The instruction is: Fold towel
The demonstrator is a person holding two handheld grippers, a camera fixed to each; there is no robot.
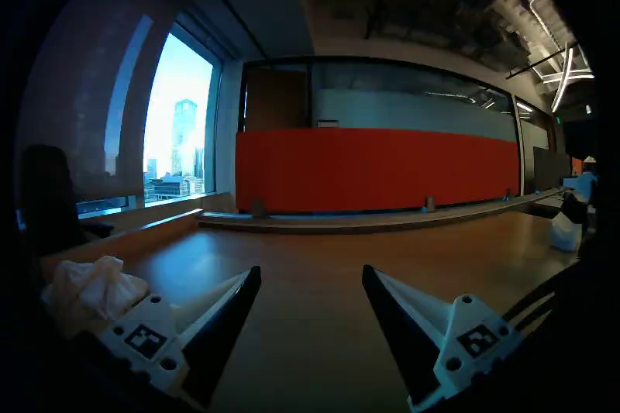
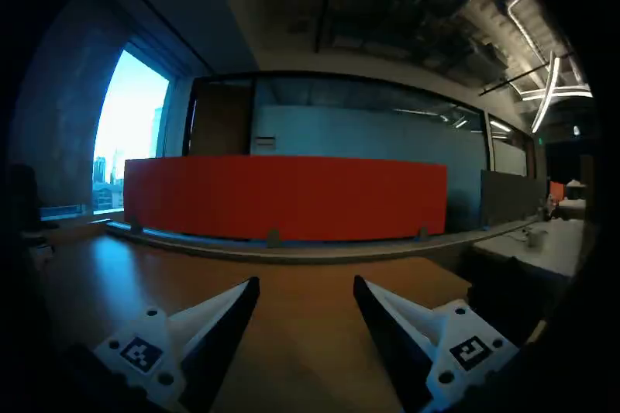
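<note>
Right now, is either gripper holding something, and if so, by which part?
Nothing is held. The left gripper and right gripper are both open over the wooden table; the crumpled towel lies apart.

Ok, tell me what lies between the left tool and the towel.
Nothing. In the left gripper view the crumpled towel lies beside one finger of the open left tool, on the wooden table.
</note>
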